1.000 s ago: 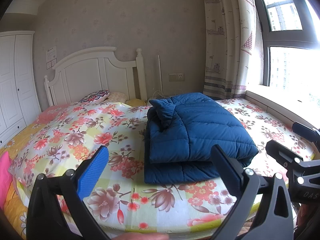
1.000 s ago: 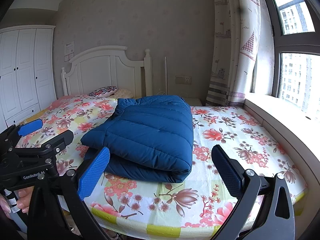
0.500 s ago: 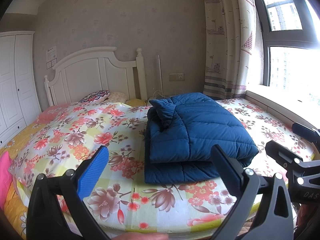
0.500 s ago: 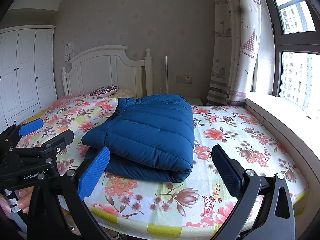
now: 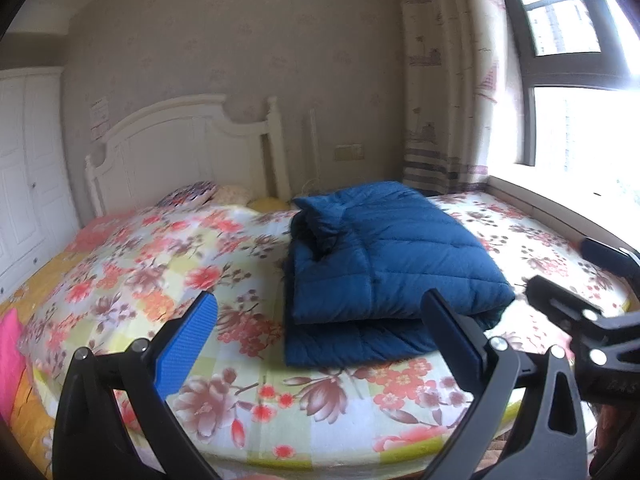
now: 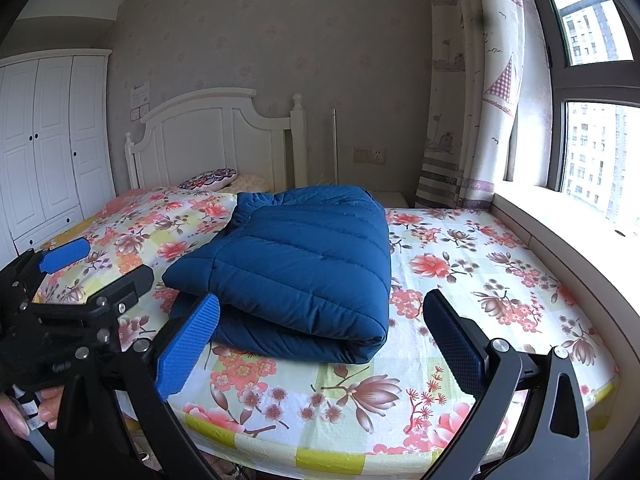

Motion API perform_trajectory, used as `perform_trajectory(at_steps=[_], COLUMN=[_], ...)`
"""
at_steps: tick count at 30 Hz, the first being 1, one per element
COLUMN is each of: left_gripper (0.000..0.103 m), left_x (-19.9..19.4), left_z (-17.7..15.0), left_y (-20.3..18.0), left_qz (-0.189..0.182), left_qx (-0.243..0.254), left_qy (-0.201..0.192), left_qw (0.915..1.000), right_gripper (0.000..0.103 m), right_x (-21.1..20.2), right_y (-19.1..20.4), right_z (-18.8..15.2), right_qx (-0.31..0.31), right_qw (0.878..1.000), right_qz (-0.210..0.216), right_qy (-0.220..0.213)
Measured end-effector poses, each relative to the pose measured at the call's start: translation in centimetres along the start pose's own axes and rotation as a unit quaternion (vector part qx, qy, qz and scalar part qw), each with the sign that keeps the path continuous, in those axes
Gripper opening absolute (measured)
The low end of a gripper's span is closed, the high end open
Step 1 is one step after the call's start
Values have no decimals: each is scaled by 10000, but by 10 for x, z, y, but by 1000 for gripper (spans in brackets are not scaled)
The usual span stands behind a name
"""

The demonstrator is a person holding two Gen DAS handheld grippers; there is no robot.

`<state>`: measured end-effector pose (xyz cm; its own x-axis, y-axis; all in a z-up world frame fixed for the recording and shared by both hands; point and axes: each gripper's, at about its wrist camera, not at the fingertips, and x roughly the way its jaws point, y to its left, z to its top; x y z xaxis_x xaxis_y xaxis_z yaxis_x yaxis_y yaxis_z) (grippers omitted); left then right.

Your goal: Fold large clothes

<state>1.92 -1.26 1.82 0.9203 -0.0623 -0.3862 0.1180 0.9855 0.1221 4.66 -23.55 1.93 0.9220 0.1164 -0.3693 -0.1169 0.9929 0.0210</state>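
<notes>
blue padded jacket (image 5: pixel 384 264) lies folded in a thick bundle on the floral bed (image 5: pixel 160 264) ahead of the left claw (image 5: pixel 320 340), released and empty; from the right claw (image 6: pixel 320 340), likewise spread and empty, it looks finished.

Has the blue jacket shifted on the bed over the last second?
No. In the right wrist view the folded blue jacket lies on the same flowers of the floral sheet, its far end below the headboard as before.

Folded jacket (image 5: pixel 384 264) on bed (image 5: pixel 168 272), pillows (image 5: pixel 192 194) behind
</notes>
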Motion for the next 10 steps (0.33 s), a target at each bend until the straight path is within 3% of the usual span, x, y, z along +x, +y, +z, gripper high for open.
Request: perform_trajectory(at_steps=[2, 6, 10], left_gripper=[101, 101, 101], left_x=[3, 35, 100], left_z=[0, 3, 15], left_y=[-2, 10, 84], left_qz=[-12, -294, 264], left_qx=[58, 198, -72], left_qy=[-47, 456, 980], left_qw=[10000, 9983, 9948], right_gripper=[98, 98, 98], right_x=[4, 18, 36], right_y=[0, -26, -111], right_z=[0, 7, 28], right_qx=[-14, 46, 467], right_qw=[10000, 9998, 9971], right_qz=[19, 94, -494], right_qy=[50, 183, 331])
